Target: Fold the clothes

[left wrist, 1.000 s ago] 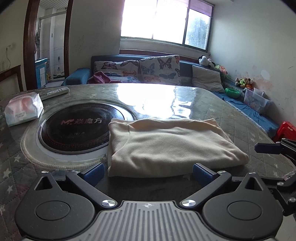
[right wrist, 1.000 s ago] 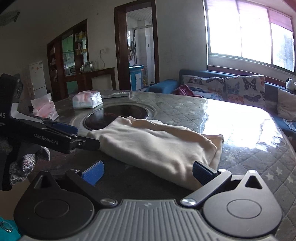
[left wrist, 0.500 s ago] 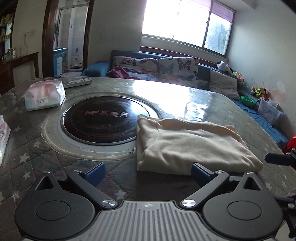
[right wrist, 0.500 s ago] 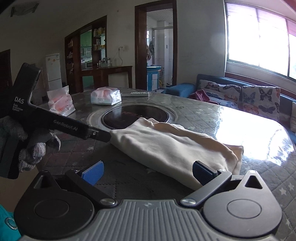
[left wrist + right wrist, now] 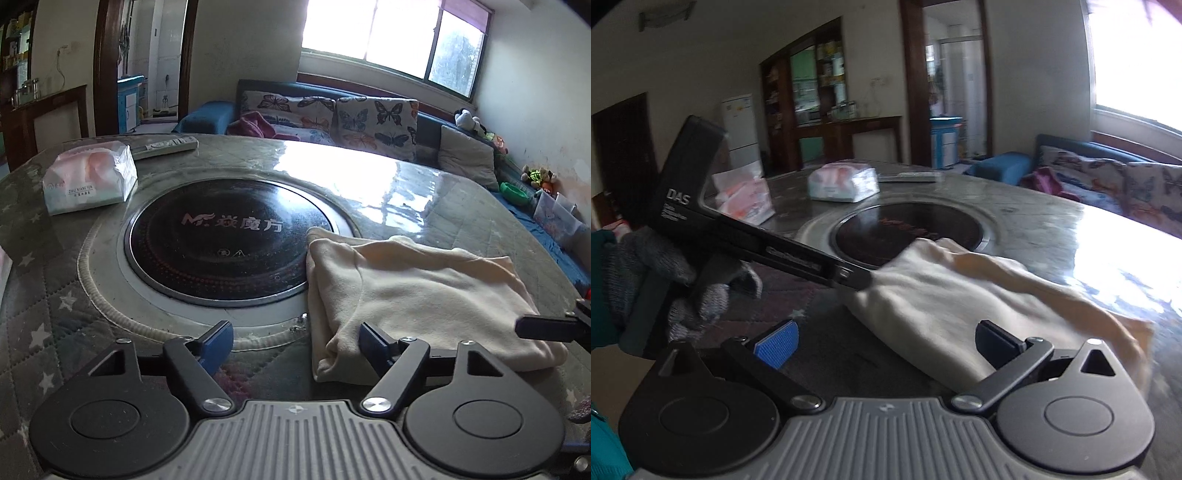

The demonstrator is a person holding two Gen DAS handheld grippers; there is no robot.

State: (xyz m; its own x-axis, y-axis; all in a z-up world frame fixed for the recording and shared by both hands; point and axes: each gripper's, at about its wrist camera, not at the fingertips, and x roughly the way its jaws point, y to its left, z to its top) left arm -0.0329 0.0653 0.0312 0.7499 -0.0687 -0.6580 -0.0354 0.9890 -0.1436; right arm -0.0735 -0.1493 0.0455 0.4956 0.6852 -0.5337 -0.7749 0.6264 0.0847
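A cream folded garment (image 5: pixel 417 295) lies on the quilted table, its far-left corner over the round black hob (image 5: pixel 221 236). My left gripper (image 5: pixel 295 343) is at the garment's near-left corner. Its jaws are closing, the corner lies between them by the right pad, and the left pad stands apart from the cloth. In the right wrist view the left gripper (image 5: pixel 857 280), held by a gloved hand (image 5: pixel 683 284), has its tip at that corner of the garment (image 5: pixel 960 295). My right gripper (image 5: pixel 886 343) is open at the garment's near edge, cloth by its right finger (image 5: pixel 997 341). Its fingertip (image 5: pixel 543 326) shows at the right.
A tissue pack (image 5: pixel 88 181) and a remote control (image 5: pixel 166 146) lie at the table's far left. A second tissue pack (image 5: pixel 744 197) stands near the left edge. A sofa with butterfly cushions (image 5: pixel 332 114) runs behind the table (image 5: pixel 55 295), under the window.
My left gripper has shifted left along the garment's near edge, so its left corner now lies between narrower jaws. The right wrist view has swung left and closed in on the cloth.
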